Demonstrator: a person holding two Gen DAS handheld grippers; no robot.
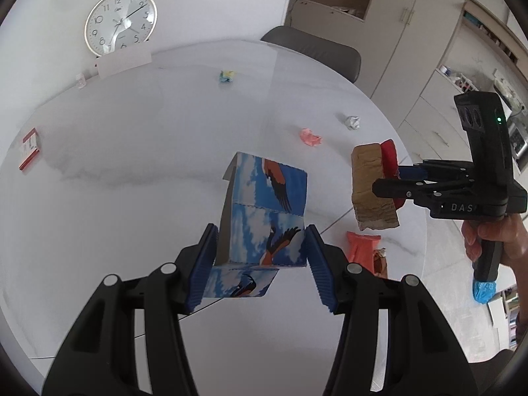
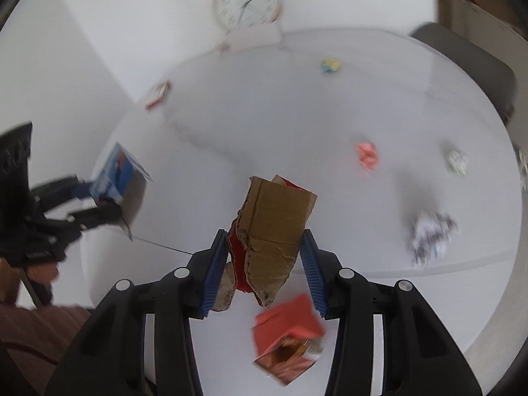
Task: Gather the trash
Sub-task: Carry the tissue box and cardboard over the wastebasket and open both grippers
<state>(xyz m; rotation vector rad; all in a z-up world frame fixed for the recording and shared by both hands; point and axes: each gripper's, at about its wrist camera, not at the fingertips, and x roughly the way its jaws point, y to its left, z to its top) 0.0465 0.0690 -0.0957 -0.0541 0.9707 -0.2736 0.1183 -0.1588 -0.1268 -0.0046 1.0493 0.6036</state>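
My left gripper (image 1: 260, 257) is shut on a blue bird-print carton (image 1: 264, 211) and holds it above the white round table (image 1: 132, 151). My right gripper (image 2: 264, 264) is shut on a torn brown and red cardboard piece (image 2: 274, 224), also above the table; it shows in the left wrist view (image 1: 373, 188) to the right of the carton. The carton and left gripper show at far left in the right wrist view (image 2: 115, 178). An orange-red box (image 2: 287, 340) lies on the table under my right gripper.
On the table lie a pink paper wad (image 1: 310, 137), a white-green wad (image 1: 352, 121), a yellow-blue wad (image 1: 227, 76), a printed white wad (image 2: 429, 234) and a red-white pack (image 1: 29, 148). A clock (image 1: 120, 21) leans on the wall. A grey chair (image 1: 316, 51) stands behind.
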